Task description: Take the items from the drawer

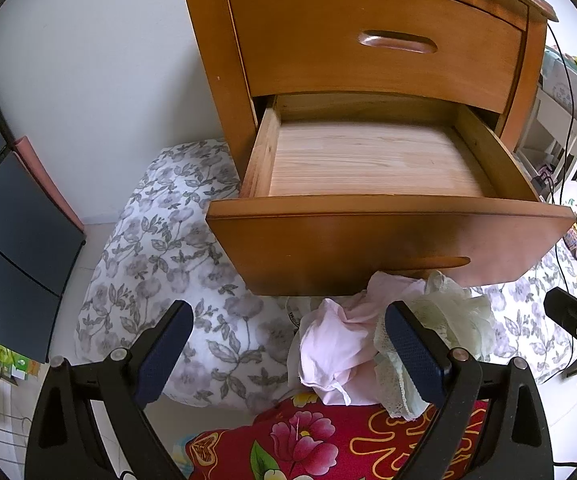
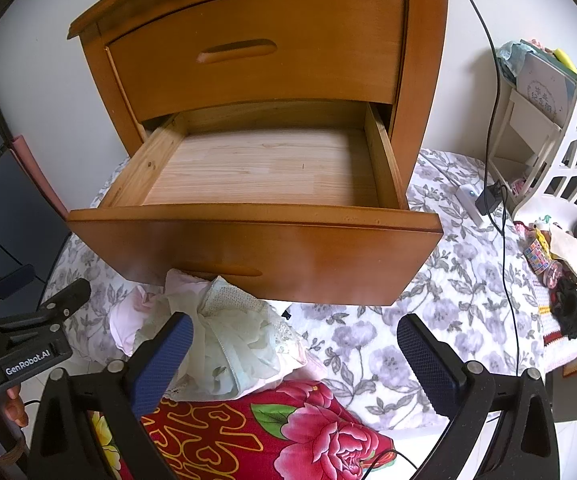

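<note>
The pulled-out lower wooden drawer shows a bare floor. Soft, light pink and pale green lacy garments lie heaped below it, at six o'clock; pinch a fold. Left gripper and right gripper both have fingers apart, holding nothing.

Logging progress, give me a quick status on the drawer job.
Left tool open, right tool open, both empty. Lower drawer open, bare inside. Clothes piled below drawer front. Nothing blocking.

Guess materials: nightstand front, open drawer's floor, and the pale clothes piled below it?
Nightstand: looks like solid wood under a glossy amber varnish; grain shows and light glints off it. Drawer floor: pale unfinished wood, maybe pine, with matte plank seams and a knot. Pink garment: thin soft fabric, likely cotton, crumpled. Green garment: sheer, with a lace edge, probably synthetic.
</note>
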A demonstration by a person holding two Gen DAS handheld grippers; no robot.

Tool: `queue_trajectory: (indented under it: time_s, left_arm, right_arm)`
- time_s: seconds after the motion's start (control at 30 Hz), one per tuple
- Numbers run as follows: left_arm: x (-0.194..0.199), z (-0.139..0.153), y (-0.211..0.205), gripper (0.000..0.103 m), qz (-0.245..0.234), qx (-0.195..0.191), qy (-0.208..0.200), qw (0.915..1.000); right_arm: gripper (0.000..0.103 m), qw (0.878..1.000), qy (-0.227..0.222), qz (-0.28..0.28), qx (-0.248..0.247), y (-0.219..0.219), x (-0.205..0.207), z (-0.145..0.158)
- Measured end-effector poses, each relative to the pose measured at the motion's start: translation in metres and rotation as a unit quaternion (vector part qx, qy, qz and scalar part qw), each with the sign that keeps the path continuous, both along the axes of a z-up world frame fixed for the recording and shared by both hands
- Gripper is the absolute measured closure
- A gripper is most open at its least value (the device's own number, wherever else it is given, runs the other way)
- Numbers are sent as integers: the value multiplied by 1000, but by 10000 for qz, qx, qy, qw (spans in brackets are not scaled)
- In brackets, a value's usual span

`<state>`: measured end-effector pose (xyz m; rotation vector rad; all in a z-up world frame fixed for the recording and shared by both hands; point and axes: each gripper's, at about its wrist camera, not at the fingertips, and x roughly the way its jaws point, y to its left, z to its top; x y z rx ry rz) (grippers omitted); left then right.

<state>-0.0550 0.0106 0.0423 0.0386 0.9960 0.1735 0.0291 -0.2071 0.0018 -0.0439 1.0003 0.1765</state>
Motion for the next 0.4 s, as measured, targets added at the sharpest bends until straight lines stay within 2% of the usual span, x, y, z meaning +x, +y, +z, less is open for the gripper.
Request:
queue_trajectory:
  time_s: [0.4]
  left_arm:
    - [-1, 3, 0, 6, -14, 29, -94, 10000]
  right_arm:
    - [0, 10000, -1, 3, -3, 0, 0, 0]
